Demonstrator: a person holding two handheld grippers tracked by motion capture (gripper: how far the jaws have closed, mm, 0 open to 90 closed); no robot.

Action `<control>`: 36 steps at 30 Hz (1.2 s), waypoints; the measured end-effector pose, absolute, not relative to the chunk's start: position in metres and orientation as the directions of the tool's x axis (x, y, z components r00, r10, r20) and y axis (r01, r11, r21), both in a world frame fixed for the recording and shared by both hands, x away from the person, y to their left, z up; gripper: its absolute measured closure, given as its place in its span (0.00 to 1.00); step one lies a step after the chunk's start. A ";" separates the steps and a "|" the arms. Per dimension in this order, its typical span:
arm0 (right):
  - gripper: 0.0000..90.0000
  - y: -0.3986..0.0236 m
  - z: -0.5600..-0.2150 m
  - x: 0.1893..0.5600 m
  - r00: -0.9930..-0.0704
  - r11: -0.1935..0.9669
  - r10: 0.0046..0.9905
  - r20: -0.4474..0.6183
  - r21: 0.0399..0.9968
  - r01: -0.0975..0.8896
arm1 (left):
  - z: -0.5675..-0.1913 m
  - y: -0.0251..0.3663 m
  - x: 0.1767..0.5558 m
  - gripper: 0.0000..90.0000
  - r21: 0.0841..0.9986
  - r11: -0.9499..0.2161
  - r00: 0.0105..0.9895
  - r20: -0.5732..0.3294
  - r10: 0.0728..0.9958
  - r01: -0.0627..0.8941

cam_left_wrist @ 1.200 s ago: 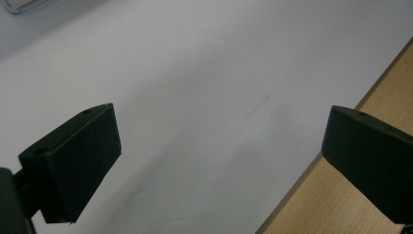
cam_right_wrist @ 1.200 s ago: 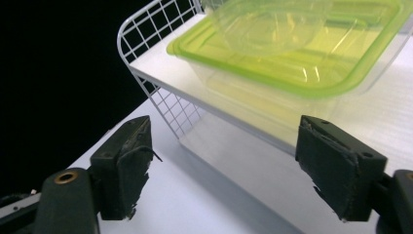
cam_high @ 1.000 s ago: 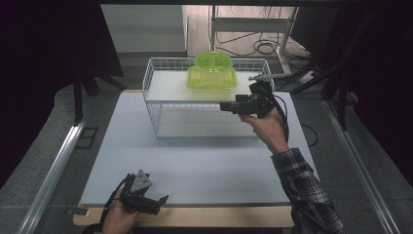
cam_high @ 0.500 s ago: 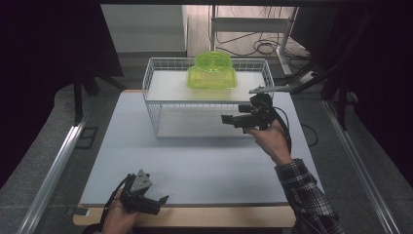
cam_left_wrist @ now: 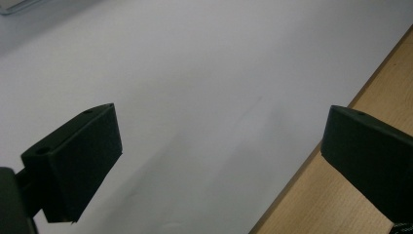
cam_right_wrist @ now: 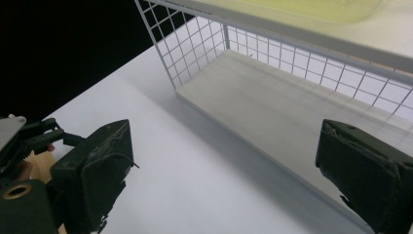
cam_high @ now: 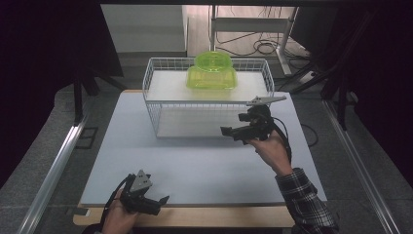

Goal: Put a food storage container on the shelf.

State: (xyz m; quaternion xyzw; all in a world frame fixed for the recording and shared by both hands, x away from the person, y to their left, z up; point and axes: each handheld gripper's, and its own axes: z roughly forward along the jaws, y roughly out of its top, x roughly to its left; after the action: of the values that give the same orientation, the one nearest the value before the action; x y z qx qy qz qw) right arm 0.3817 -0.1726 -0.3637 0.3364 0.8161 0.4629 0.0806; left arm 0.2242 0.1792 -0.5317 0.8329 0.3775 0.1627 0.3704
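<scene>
At the near edge of the table (cam_high: 195, 170), the left gripper (cam_high: 155, 201) is held low over the white mat, its jaws wide apart with nothing between them; in the left gripper view only bare mat and the wooden edge are seen past them. Farther in, on the right side, the right gripper (cam_high: 228, 131) is held just in front of the wire basket (cam_high: 160, 105), pointing across its front wall. Its jaws have just been opening and stand wide apart, empty. At the far side, the green plastic container (cam_high: 212, 72) is seen resting on the white board laid across the top of the basket. The placing step is judged complete, with the release made and the hand drawing clear. A withdrawal toward the near edge, without catching the basket's wires, is called for next.
</scene>
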 end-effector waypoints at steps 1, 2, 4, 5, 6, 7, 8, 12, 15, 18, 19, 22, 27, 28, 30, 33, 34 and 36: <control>0.08 -0.173 -0.365 0.381 -0.760 0.345 0.624 0.180 0.809 0.475 | -0.532 0.179 0.224 0.01 0.740 -0.440 0.662 -0.009 0.749 0.508; 0.08 -0.173 -0.366 0.380 -0.760 0.346 0.625 0.178 0.810 0.474 | -0.532 0.179 0.224 0.01 0.740 -0.441 0.662 -0.008 0.749 0.508; 0.08 -0.174 -0.369 0.378 -0.760 0.346 0.624 0.180 0.809 0.476 | -0.532 0.179 0.224 0.01 0.740 -0.443 0.663 -0.005 0.749 0.506; 0.07 -0.175 -0.371 0.377 -0.760 0.349 0.625 0.178 0.808 0.476 | -0.532 0.179 0.224 0.01 0.741 -0.443 0.663 -0.005 0.749 0.505; 0.07 -0.175 -0.371 0.377 -0.760 0.349 0.625 0.178 0.808 0.476 | -0.532 0.179 0.224 0.01 0.741 -0.443 0.663 -0.005 0.749 0.505; 0.07 -0.175 -0.373 0.376 -0.758 0.349 0.628 0.178 0.806 0.479 | -0.532 0.179 0.224 0.01 0.742 -0.442 0.662 -0.004 0.749 0.504; 0.07 -0.175 -0.375 0.375 -0.757 0.350 0.629 0.176 0.805 0.478 | -0.532 0.179 0.224 0.01 0.742 -0.443 0.663 -0.002 0.749 0.503; 0.07 -0.175 -0.382 0.372 -0.758 0.360 0.628 0.175 0.798 0.483 | -0.532 0.179 0.224 0.01 0.743 -0.445 0.661 0.003 0.750 0.501; 0.07 -0.175 -0.387 0.369 -0.761 0.368 0.629 0.163 0.799 0.475 | -0.532 0.179 0.224 0.01 0.742 -0.445 0.661 0.004 0.750 0.501; 0.07 -0.175 -0.392 0.366 -0.760 0.371 0.632 0.151 0.803 0.467 | -0.532 0.179 0.224 0.01 0.738 -0.446 0.663 -0.003 0.749 0.507; 0.07 -0.175 -0.393 0.365 -0.760 0.371 0.633 0.148 0.803 0.466 | -0.532 0.179 0.224 0.01 0.737 -0.447 0.663 -0.003 0.748 0.508; 0.06 -0.175 -0.400 0.361 -0.761 0.380 0.633 0.138 0.801 0.462 | -0.532 0.179 0.224 0.01 0.736 -0.447 0.663 -0.004 0.749 0.509; 0.06 -0.178 -0.414 0.355 -0.762 0.392 0.633 0.132 0.795 0.463 | -0.533 0.179 0.224 0.01 0.734 -0.450 0.662 0.001 0.750 0.509; 0.06 -0.178 -0.414 0.355 -0.762 0.392 0.633 0.132 0.795 0.463 | -0.533 0.179 0.224 0.01 0.734 -0.450 0.662 0.001 0.750 0.509; 0.06 -0.180 -0.420 0.353 -0.762 0.393 0.632 0.137 0.792 0.468 | -0.533 0.179 0.224 0.01 0.733 -0.451 0.662 0.001 0.749 0.509; 0.05 -0.183 -0.427 0.350 -0.764 0.398 0.632 0.134 0.789 0.468 | -0.533 0.179 0.224 0.01 0.733 -0.453 0.661 0.006 0.750 0.507; 0.05 -0.185 -0.429 0.348 -0.764 0.399 0.632 0.134 0.788 0.469 | -0.533 0.179 0.224 0.01 0.733 -0.453 0.661 0.006 0.750 0.508; 0.05 -0.190 -0.435 0.344 -0.761 0.391 0.632 0.143 0.789 0.473 | -0.533 0.178 0.224 0.01 0.732 -0.456 0.661 0.010 0.750 0.507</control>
State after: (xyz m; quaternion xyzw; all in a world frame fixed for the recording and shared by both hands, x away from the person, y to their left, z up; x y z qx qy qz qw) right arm 0.3443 -0.1899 -0.4346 0.3333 0.8291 0.4397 0.0904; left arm 0.2243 0.1785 -0.5332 0.8365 0.3756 0.1683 0.3617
